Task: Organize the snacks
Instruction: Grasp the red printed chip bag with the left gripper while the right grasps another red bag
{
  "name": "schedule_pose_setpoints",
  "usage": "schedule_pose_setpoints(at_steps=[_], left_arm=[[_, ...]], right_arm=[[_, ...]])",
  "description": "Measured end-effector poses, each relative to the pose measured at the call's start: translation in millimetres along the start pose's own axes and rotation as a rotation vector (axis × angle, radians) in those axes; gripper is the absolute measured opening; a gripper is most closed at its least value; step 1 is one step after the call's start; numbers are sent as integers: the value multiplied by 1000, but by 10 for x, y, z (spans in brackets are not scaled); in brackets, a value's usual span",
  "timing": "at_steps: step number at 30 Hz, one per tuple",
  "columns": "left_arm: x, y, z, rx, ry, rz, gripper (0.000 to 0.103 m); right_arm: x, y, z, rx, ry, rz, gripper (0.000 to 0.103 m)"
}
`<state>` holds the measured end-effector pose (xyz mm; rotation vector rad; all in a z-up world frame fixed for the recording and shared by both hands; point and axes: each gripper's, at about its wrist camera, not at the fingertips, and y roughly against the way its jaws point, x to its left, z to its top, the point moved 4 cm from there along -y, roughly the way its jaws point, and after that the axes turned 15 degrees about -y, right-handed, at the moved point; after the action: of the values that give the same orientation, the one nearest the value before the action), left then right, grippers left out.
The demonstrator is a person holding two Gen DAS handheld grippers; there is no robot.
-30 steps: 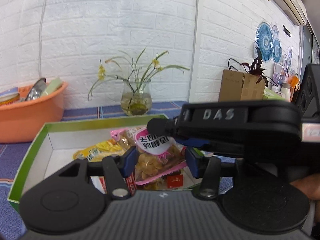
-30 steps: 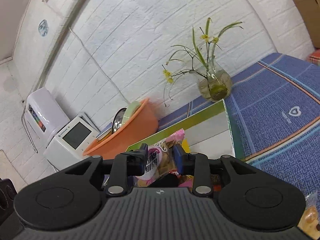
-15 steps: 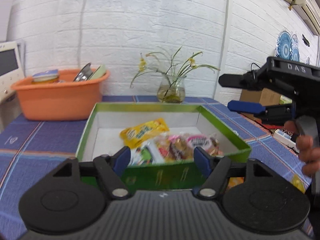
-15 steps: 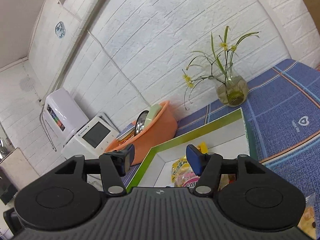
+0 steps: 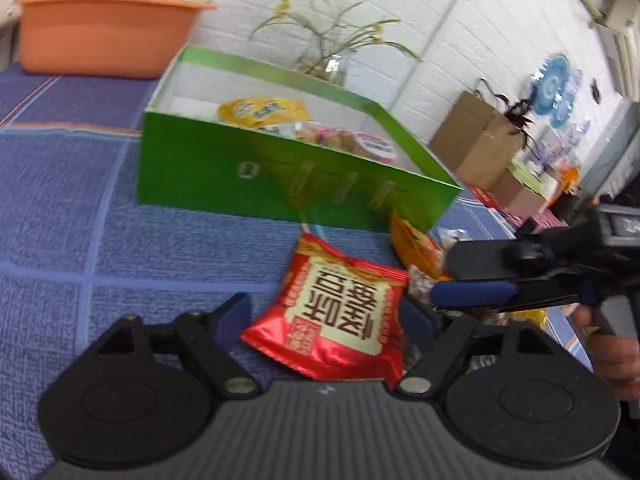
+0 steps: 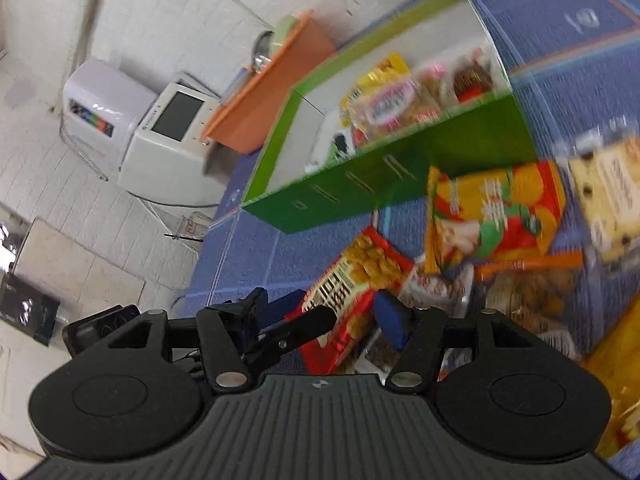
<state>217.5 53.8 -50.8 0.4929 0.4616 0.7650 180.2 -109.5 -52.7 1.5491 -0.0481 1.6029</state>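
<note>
A green box (image 5: 256,176) on the blue cloth holds a yellow packet (image 5: 262,110) and a pink-labelled snack bag (image 5: 360,144). A red snack packet (image 5: 340,316) lies on the cloth in front of the box. My left gripper (image 5: 324,320) is open, its fingers either side of the red packet. My right gripper (image 6: 324,312) is open just above the same red packet (image 6: 352,284); it shows from the side in the left wrist view (image 5: 476,276). An orange-yellow chip bag (image 6: 496,216) lies beside the box (image 6: 400,184).
An orange basin (image 5: 104,32) and a vase of flowers (image 5: 328,64) stand behind the box. Several loose snack packets (image 6: 600,192) lie at the right. A white appliance (image 6: 168,128) stands beyond the table's left end. Cardboard boxes (image 5: 476,140) stand far right.
Both grippers let go of the pink-labelled bag, now lying in the box, opened, pulled back and dropped to the red packet in front of the box.
</note>
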Motion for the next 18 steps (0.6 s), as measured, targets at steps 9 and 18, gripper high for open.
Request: schedule_pose_setpoints(at_steps=[9, 18], left_arm=[[-227, -44, -60, 3, -79, 18, 90], [-184, -16, -89, -36, -66, 82, 51]], right_arm=[[276, -350, 16, -3, 121, -294, 97], [316, -681, -37, -64, 264, -333, 93]])
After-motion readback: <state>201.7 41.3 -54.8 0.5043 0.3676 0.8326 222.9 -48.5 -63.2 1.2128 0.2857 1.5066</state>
